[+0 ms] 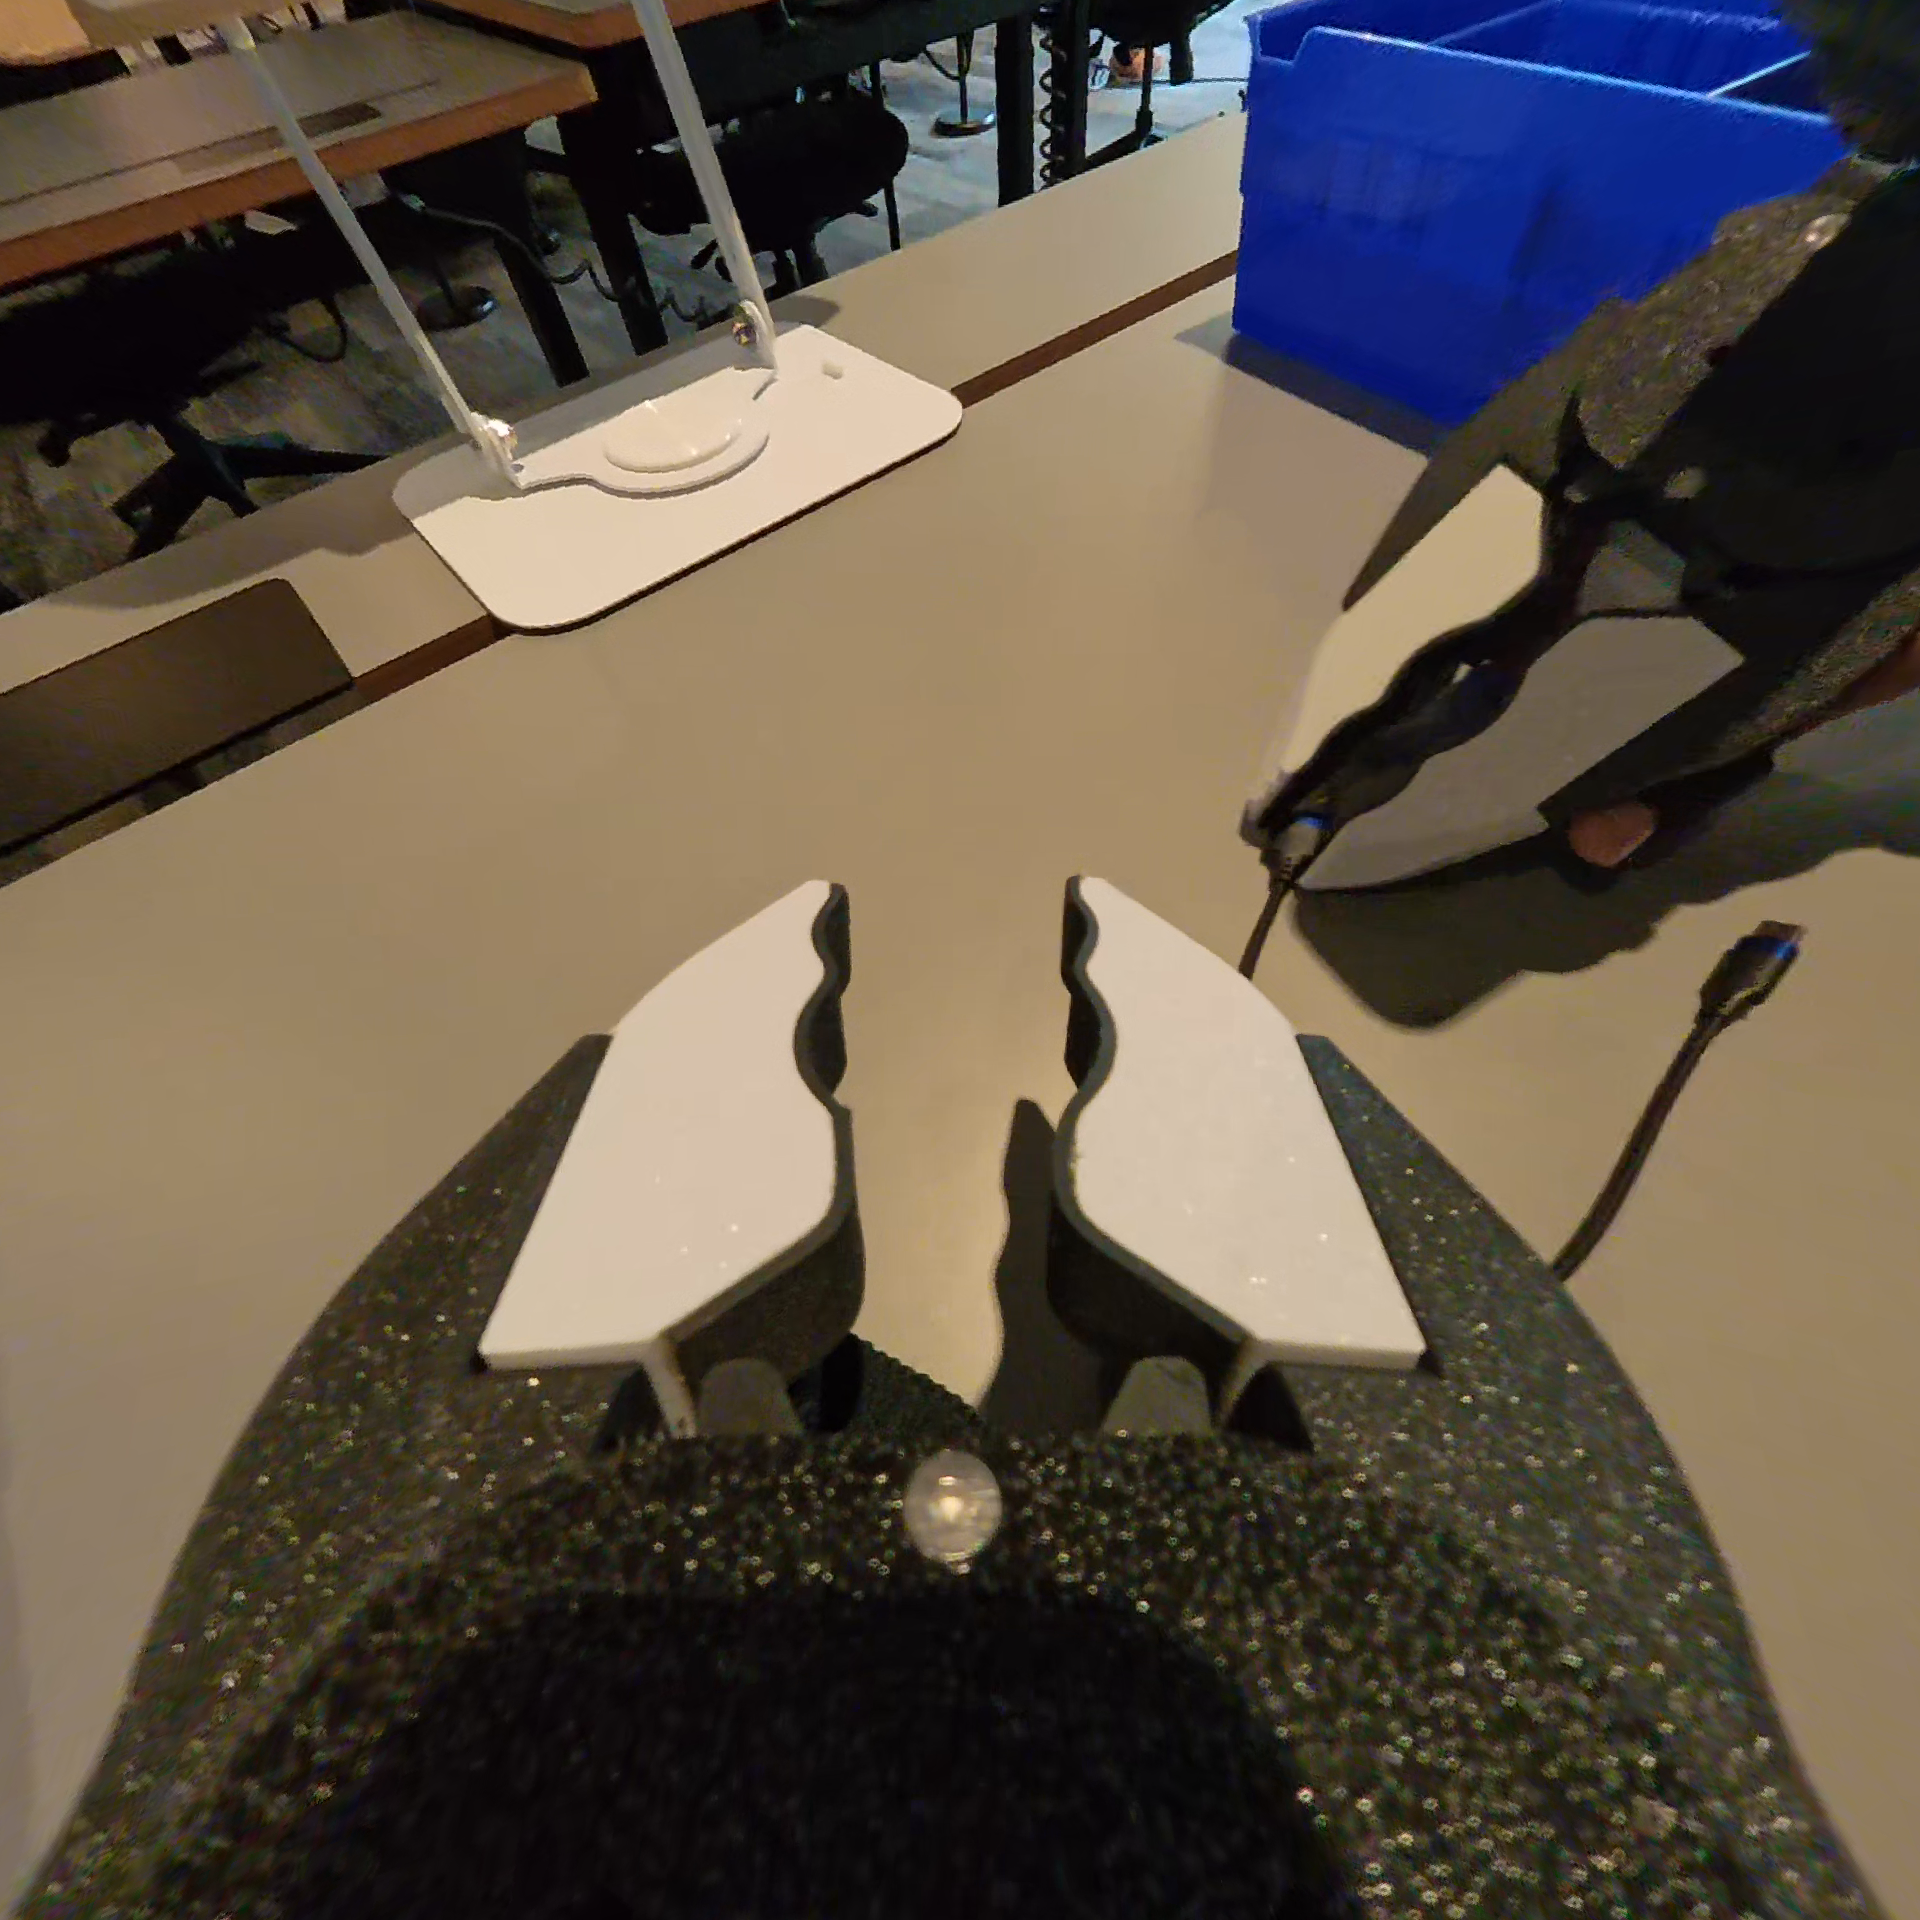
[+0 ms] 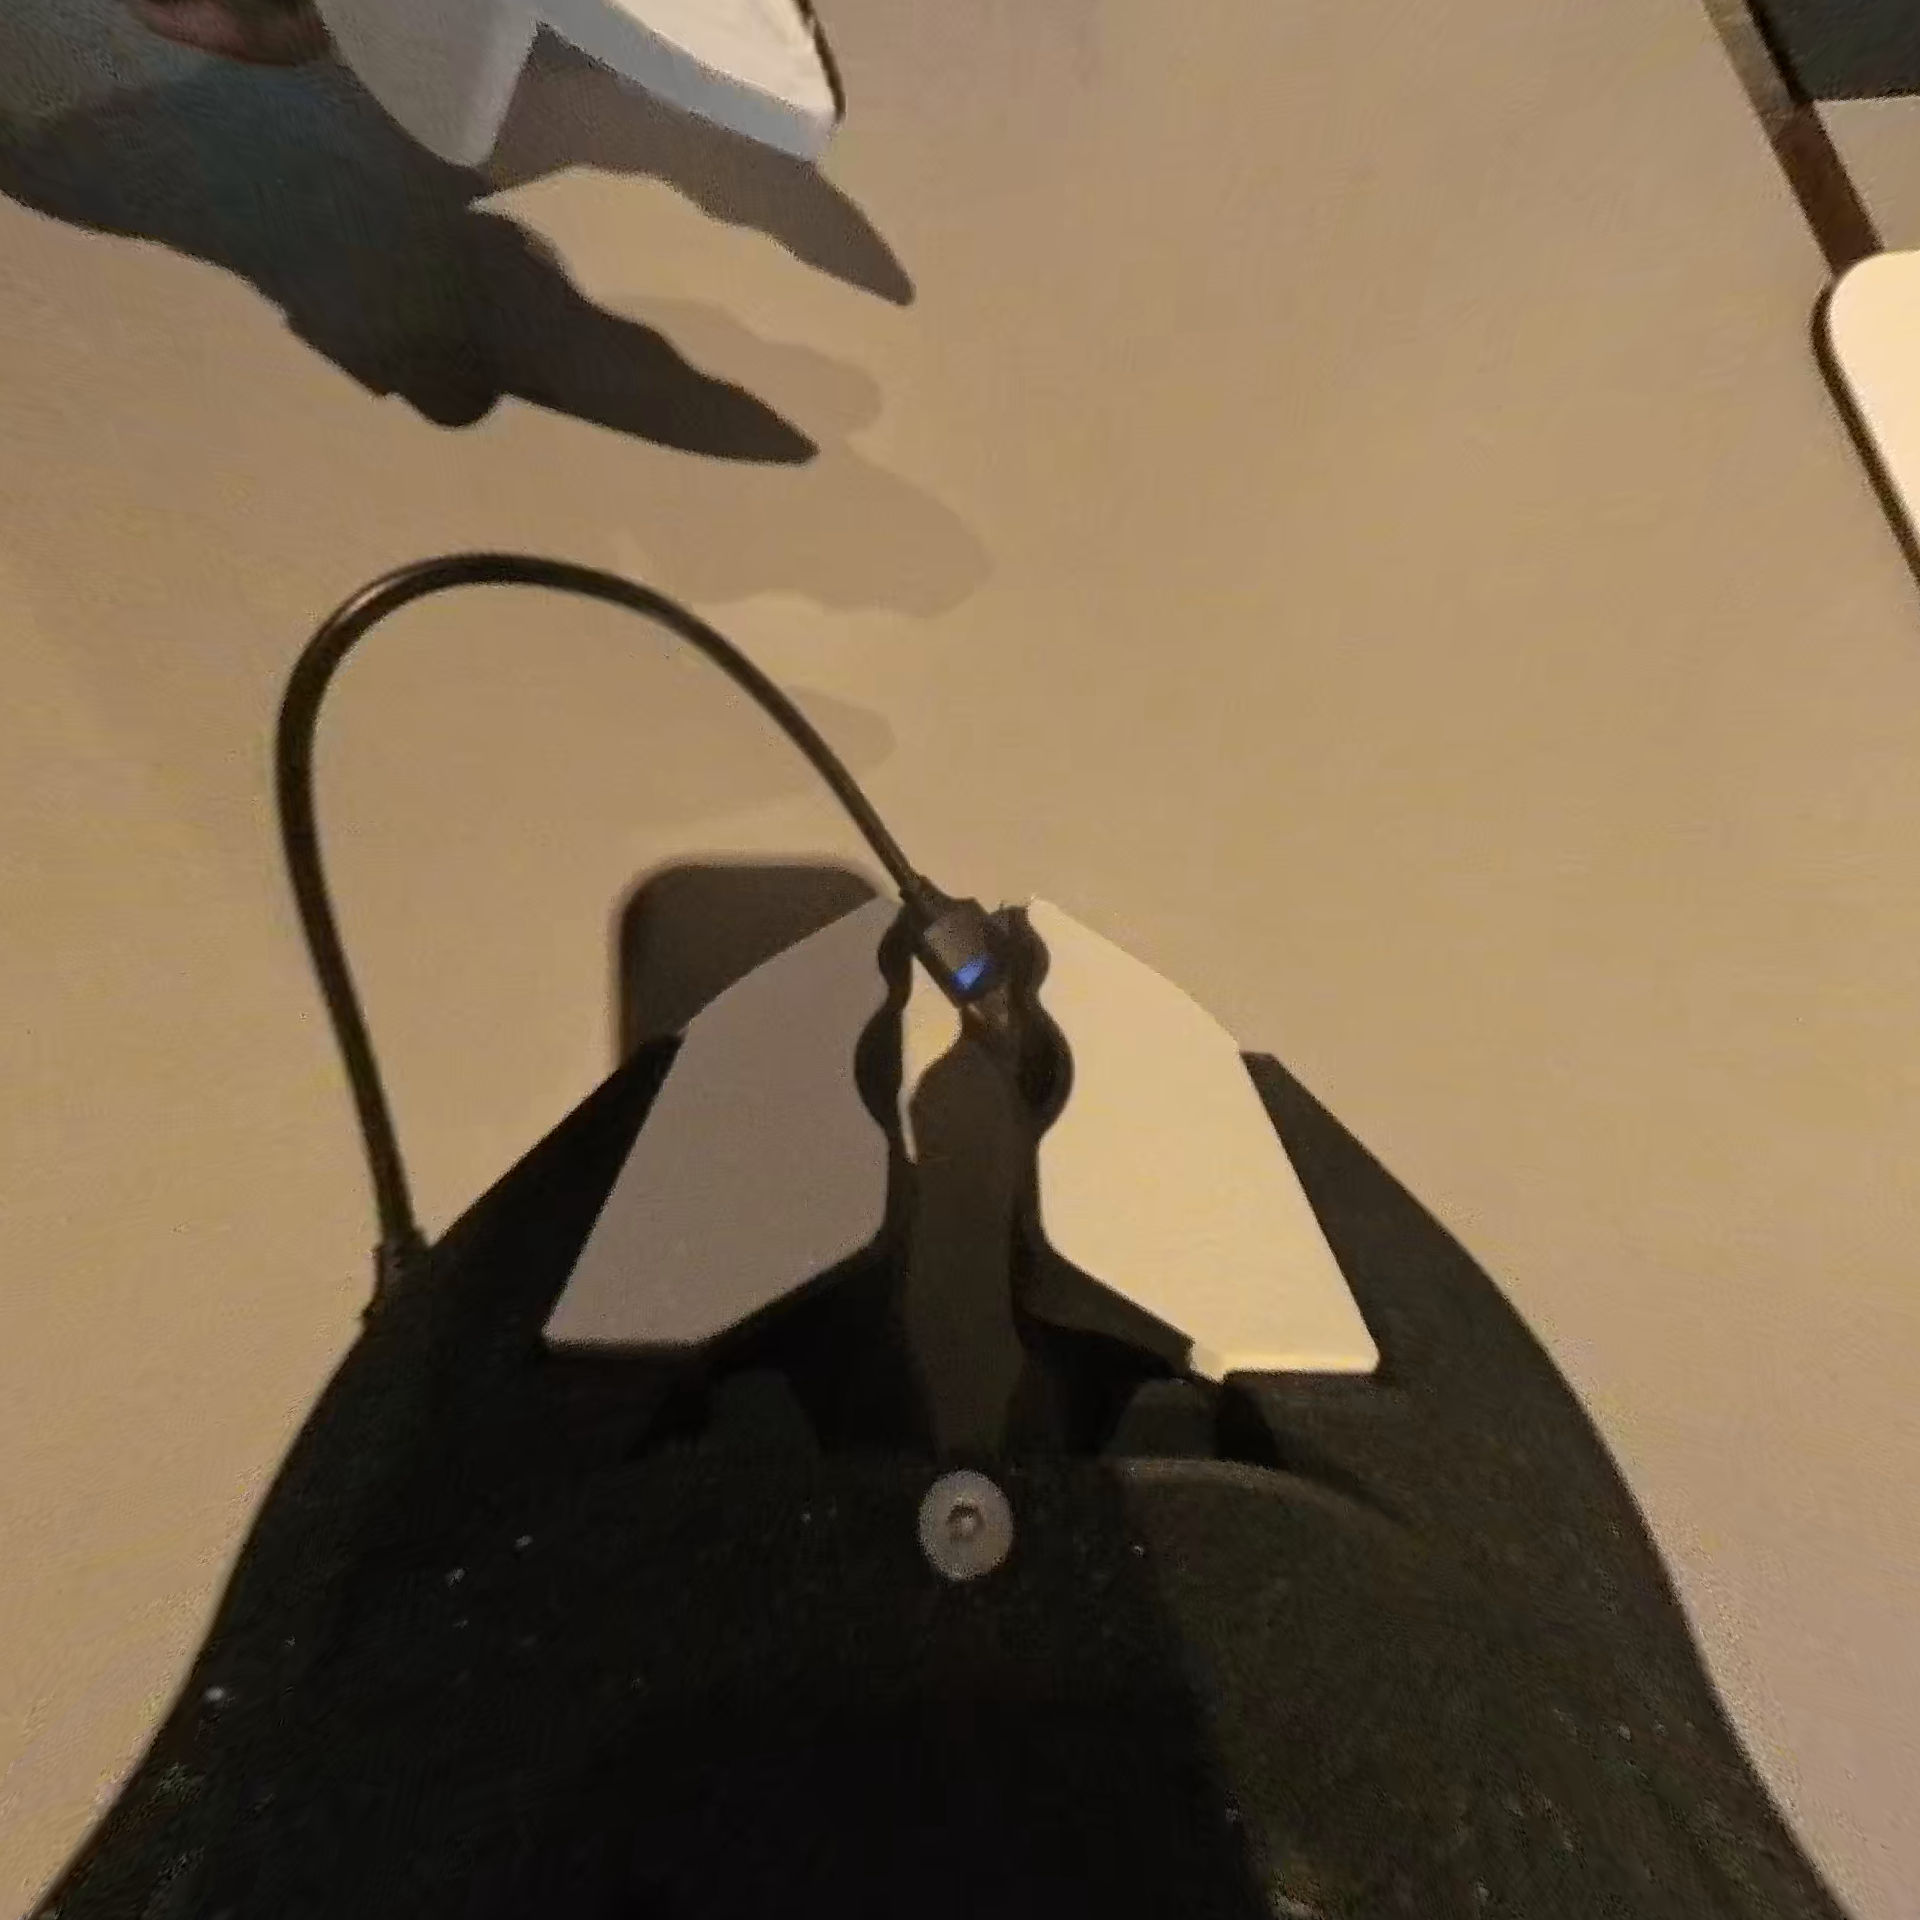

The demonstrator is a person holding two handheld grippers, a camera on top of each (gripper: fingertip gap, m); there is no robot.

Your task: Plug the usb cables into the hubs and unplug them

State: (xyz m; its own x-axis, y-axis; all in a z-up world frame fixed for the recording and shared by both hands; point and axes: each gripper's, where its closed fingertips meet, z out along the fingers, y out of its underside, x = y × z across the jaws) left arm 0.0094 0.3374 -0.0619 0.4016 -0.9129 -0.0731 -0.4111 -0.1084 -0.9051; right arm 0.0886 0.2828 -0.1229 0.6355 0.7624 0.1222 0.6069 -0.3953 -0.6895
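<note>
My right gripper [image 2: 961, 920] is shut on a black USB plug [image 2: 968, 971] with a small blue light, held just above the tan table. The plug's black cable [image 2: 312, 727] arcs up and left, then runs under the gripper body. In the left wrist view the right gripper [image 1: 1276, 823] sits at the right with the plug [image 1: 1299, 834] in its tips. A second black plug [image 1: 1756, 956] lies free on the table to the right. My left gripper [image 1: 956, 914] is open and empty over the table. I see no clear hub; a dark rounded shape [image 2: 727, 925] behind the right gripper's left finger may be one or a shadow.
A blue plastic bin [image 1: 1455, 229] stands at the back right. A white lamp base [image 1: 675, 520] sits at the back left, with a black pad [image 1: 156, 707] further left. The left gripper's white finger [image 2: 665, 62] shows at the top left of the right wrist view. There is about 12 centimetres between the tips of the two grippers.
</note>
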